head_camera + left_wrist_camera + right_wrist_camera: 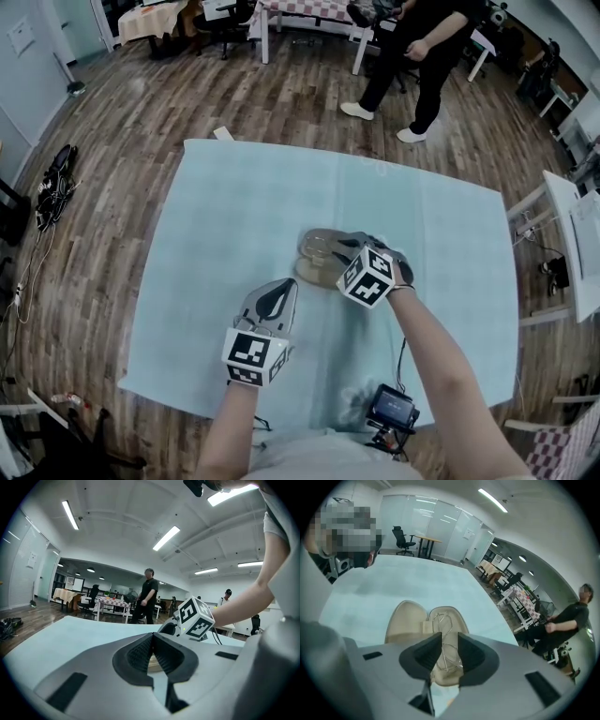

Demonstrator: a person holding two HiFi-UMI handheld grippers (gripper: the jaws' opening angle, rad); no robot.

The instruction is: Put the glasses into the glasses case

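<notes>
- Lying open near the middle of the bench (234, 187), a little toward its right edge, the beige glasses case (405, 620) shows two halves side by side in the right gripper view.
- Thin wire-framed glasses (440, 620) rest folded inside the case, in the half that sits on the right in that view.
- The right hand-held gripper (445, 644) hangs tilted down over the case with its jaws wide apart. The glasses show in the gap between them, and the dark ribbed pads (429, 651) do not press on the frame.
- Its marker cube (367, 275) covers part of the case in the head view.
- The left hand-held gripper (152, 637) lies close to the bench's near edge, well left of the case and pointing nearly level toward it. Its jaws are closed together at the tips with nothing between them.
- A light blue cloth covers the whole bench.
- A person in dark clothes (422, 37) stands on the wooden floor beyond the bench's far edge.
</notes>
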